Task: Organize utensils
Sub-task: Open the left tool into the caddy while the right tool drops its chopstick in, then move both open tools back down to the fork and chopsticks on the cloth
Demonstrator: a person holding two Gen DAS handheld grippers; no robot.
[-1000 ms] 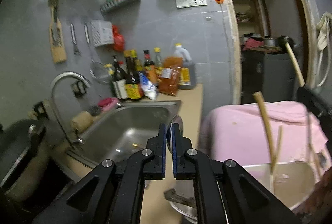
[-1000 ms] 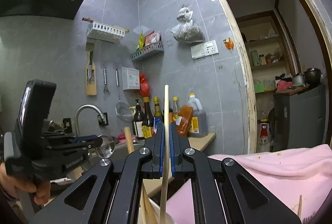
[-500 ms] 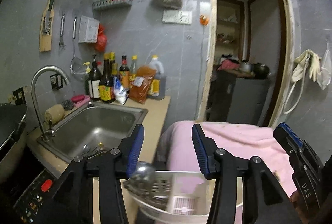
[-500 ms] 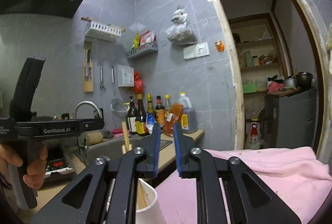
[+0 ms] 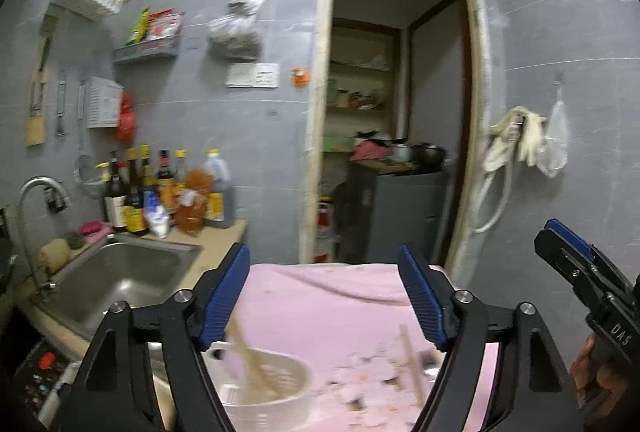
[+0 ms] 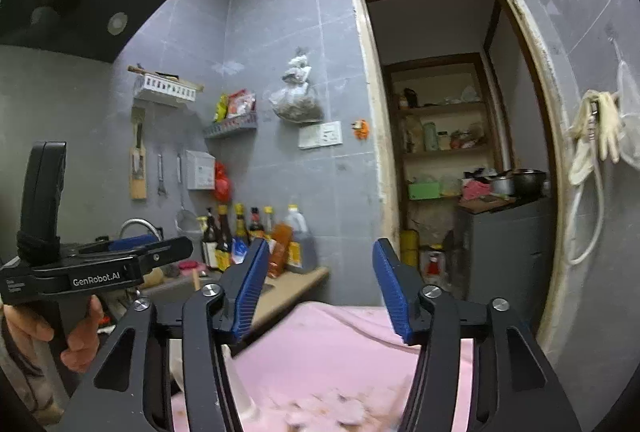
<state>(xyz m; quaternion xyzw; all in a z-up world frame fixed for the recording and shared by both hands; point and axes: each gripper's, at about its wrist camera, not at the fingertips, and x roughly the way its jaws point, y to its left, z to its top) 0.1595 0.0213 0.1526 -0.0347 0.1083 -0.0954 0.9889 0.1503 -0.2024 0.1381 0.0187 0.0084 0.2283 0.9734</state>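
Two tools hang over a pink cloth (image 5: 320,304). On it, by the sink (image 5: 120,272), stands a white holder (image 5: 276,388) with a blurred wooden utensil (image 5: 250,360) leaning inside; another stick (image 5: 412,364) lies on the cloth nearby. The left tool (image 5: 324,296) gapes wide and grips nothing. The right tool (image 6: 318,290) is spread wide too, also bare.

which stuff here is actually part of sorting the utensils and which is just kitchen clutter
Part of the job:
- white utensil holder with a wooden utensil standing in it
- loose chopstick on the pink cloth
- left gripper and right gripper, jaws open and empty

Just lying about:
- sauce bottles
- sink
- hanging gloves
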